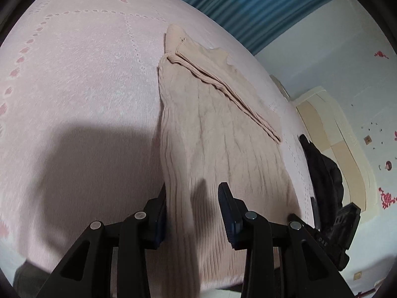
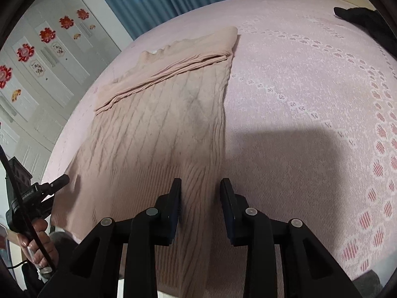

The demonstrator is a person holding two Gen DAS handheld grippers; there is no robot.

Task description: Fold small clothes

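A beige cable-knit sweater point(image 1: 218, 134) lies flat on a pink bedspread point(image 1: 82, 82), its sleeves folded across the chest near the far end. My left gripper point(image 1: 192, 198) is open over the sweater's near left hem corner, with cloth between the fingers. In the right wrist view the same sweater point(image 2: 158, 114) stretches away on the bedspread point(image 2: 297, 94). My right gripper point(image 2: 200, 193) is open over the sweater's near right hem edge. The left gripper point(image 2: 53, 182) also shows at the left of the right wrist view, by the other hem corner.
A black garment point(image 1: 322, 171) lies at the bed's right edge; it shows far right in the right wrist view point(image 2: 364, 22). Blue curtains point(image 1: 248, 7) hang behind the bed. White wardrobe doors with red flower stickers point(image 2: 47, 34) stand at the left.
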